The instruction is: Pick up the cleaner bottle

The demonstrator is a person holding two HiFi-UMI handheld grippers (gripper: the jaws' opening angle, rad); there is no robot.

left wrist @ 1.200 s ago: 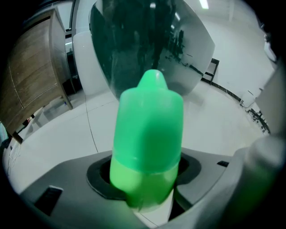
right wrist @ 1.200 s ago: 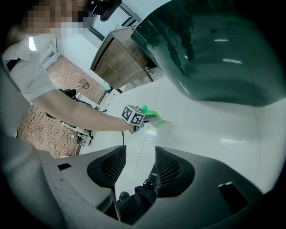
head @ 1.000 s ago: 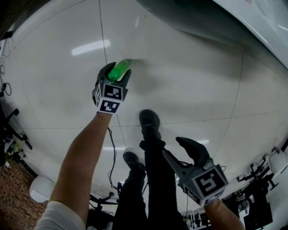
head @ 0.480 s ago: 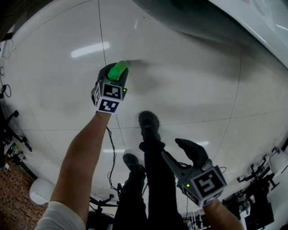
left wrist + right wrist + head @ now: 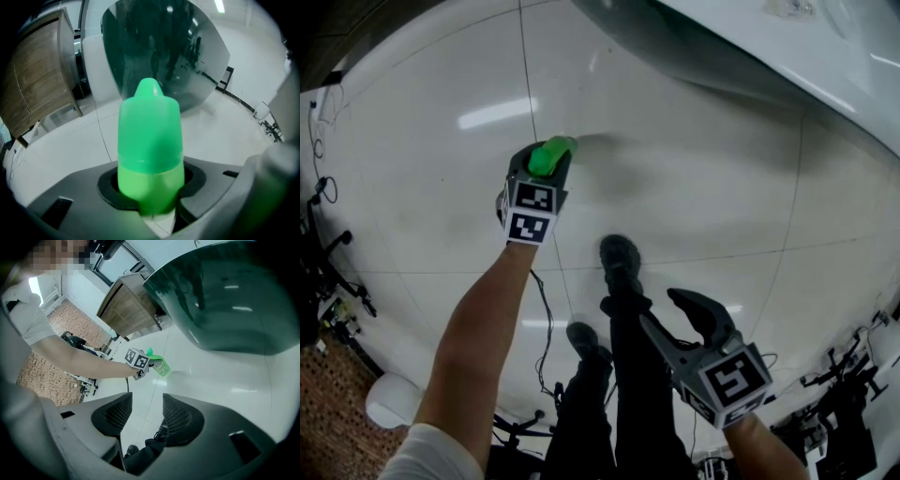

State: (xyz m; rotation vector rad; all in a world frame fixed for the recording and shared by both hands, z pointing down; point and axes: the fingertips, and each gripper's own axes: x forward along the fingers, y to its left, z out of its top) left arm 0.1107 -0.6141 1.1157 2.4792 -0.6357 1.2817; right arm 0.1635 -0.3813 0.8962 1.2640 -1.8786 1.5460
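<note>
Sticking up between the jaws of the left tool (image 5: 542, 159), the green cleaner bottle (image 5: 149, 150) is clamped low on its body, over the white tiled floor (image 5: 703, 187). Those jaws have just been closing and now press on it from both sides. Well apart, beside the person's dark shoes (image 5: 619, 258), the right tool (image 5: 658, 307) has its jaws spread with nothing between them.

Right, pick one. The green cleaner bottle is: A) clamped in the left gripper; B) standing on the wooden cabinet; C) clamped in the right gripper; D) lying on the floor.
A: the left gripper, whose jaws have just been closing, presses on the green cleaner bottle between them; the right gripper is open and empty.
</note>
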